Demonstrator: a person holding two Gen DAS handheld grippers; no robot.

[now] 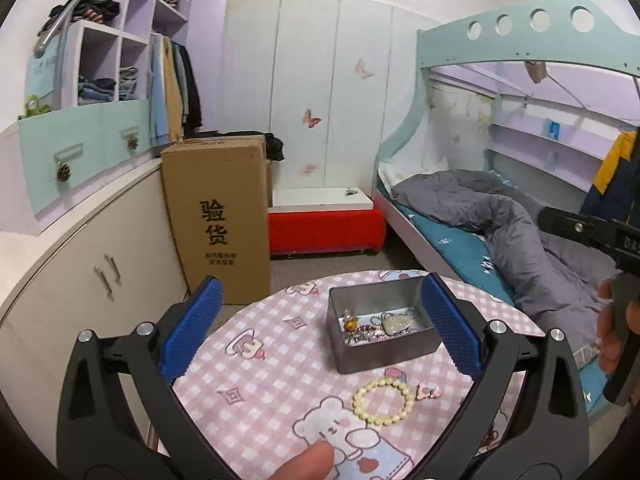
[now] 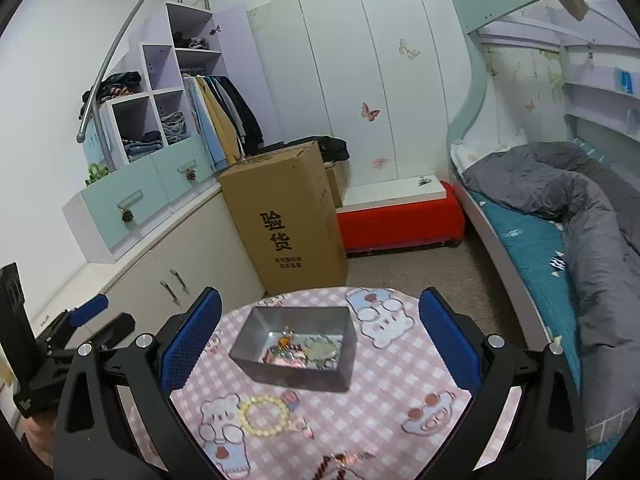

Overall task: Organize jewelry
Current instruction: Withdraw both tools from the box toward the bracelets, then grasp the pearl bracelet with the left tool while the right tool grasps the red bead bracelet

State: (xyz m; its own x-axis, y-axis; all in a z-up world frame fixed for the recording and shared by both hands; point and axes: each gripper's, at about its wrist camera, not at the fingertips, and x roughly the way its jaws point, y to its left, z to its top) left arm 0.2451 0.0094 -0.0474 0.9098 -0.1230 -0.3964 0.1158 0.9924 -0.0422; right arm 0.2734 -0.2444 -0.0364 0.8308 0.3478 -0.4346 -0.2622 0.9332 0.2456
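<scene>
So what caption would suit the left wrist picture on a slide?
Open left gripper above a checked table: metal tin holding jewelry, bead bracelet lying outside it.

Open right gripper (image 2: pixel 320 336), tin (image 2: pixel 294 354) — perhaps jewelry inside

Both wrist cameras look forward and slightly downward from close above the round table (image 1: pixel 256 364), sharing the metal tin (image 1: pixel 380 344) and bed (image 1: pixel 460 248).

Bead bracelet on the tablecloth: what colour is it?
Pale cream, pearl-like beads. The bracelet shows best in the left wrist view.
</scene>
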